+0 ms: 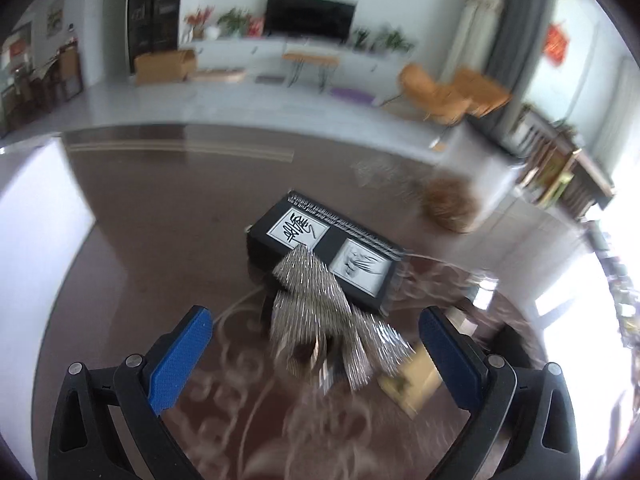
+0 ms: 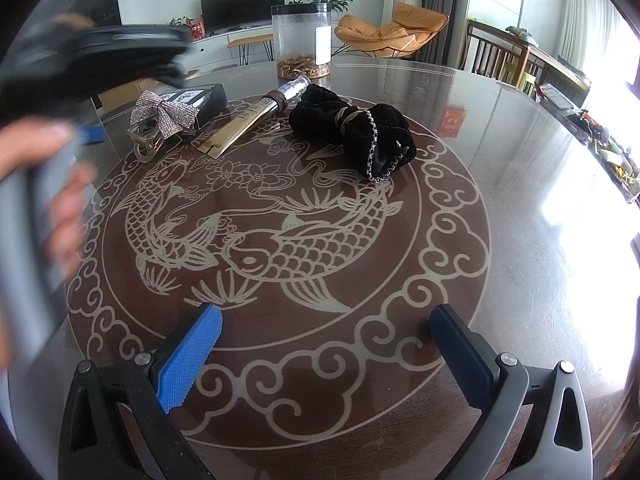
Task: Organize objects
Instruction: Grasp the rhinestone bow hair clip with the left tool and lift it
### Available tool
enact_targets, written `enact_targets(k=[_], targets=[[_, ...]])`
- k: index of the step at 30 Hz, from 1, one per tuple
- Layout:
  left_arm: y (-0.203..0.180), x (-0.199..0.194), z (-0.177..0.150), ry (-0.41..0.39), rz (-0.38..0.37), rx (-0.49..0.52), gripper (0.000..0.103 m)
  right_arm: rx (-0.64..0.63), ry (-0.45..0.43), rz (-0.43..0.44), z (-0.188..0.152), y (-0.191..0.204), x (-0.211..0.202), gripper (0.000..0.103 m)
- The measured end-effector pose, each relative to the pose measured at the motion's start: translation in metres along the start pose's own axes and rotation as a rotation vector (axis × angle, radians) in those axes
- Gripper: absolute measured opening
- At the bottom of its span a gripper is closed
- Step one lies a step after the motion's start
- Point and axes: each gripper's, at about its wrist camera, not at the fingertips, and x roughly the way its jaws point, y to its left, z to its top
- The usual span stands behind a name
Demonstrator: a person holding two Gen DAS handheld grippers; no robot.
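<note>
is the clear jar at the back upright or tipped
Upright: the clear jar stands on its base on the table, black lid on top, contents settled at the bottom.

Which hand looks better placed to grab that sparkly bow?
Left, probably. The left gripper is open right at the bow, which sits between its fingers. The right gripper is open over bare table, farther back.
</note>
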Motion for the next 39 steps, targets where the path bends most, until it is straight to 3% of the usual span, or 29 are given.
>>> enact_targets(k=[1, 2, 4, 6, 11, 15, 17, 19, 21, 23, 25, 26, 27, 31, 37, 38, 39], targets=[[-0.002, 0.023, 0.002, 0.09, 0.041, 0.021, 0.103, 0.0, 0.0, 0.0, 0.0, 0.0, 0.0, 0.103], [0.0, 0.031, -0.001, 0.12, 0.039, 0.024, 0.102, 0.0, 0.0, 0.0, 0.0, 0.0, 0.0, 0.103], [0.005, 0.013, -0.01, 0.041, -0.018, 0.052, 0.09, 0.0, 0.0, 0.0, 0.0, 0.0, 0.0, 0.103], [0.013, 0.0, -0.022, 0.054, -0.064, 0.089, 0.085, 0.0, 0.0, 0.0, 0.0, 0.0, 0.0, 0.103], [0.042, -0.054, -0.061, 0.048, -0.076, 0.212, 0.084, 0.0, 0.0, 0.0, 0.0, 0.0, 0.0, 0.103], [0.061, -0.079, -0.073, 0.001, -0.135, 0.167, 0.085, 0.0, 0.0, 0.0, 0.0, 0.0, 0.0, 0.103], [0.061, -0.075, -0.072, 0.024, -0.204, 0.156, 0.085, 0.0, 0.0, 0.0, 0.0, 0.0, 0.0, 0.103], [0.054, -0.07, -0.067, 0.033, -0.225, 0.174, 0.085, 0.0, 0.0, 0.0, 0.0, 0.0, 0.0, 0.103], [0.042, -0.057, -0.057, 0.026, -0.204, 0.223, 0.085, 0.0, 0.0, 0.0, 0.0, 0.0, 0.0, 0.103], [0.03, -0.035, -0.045, 0.045, -0.1, 0.261, 0.086, 0.0, 0.0, 0.0, 0.0, 0.0, 0.0, 0.103], [0.027, -0.019, -0.037, 0.057, -0.089, 0.261, 0.085, 0.0, 0.0, 0.0, 0.0, 0.0, 0.0, 0.103], [0.029, -0.015, -0.036, 0.053, -0.131, 0.248, 0.074, 0.0, 0.0, 0.0, 0.0, 0.0, 0.0, 0.103], [0.031, -0.017, -0.037, 0.027, -0.122, 0.242, 0.052, 0.0, 0.0, 0.0, 0.0, 0.0, 0.0, 0.103], [0.036, -0.035, -0.057, 0.043, -0.128, 0.24, 0.051, 0.0, 0.0, 0.0, 0.0, 0.0, 0.0, 0.103], [0.059, -0.1, -0.133, 0.093, -0.11, 0.271, 0.052, 0.0, 0.0, 0.0, 0.0, 0.0, 0.0, 0.103], [0.062, -0.105, -0.139, 0.087, -0.105, 0.275, 0.053, 0.0, 0.0, 0.0, 0.0, 0.0, 0.0, 0.103], [0.063, -0.109, -0.145, 0.081, -0.098, 0.282, 0.061, 0.0, 0.0, 0.0, 0.0, 0.0, 0.0, 0.103]])
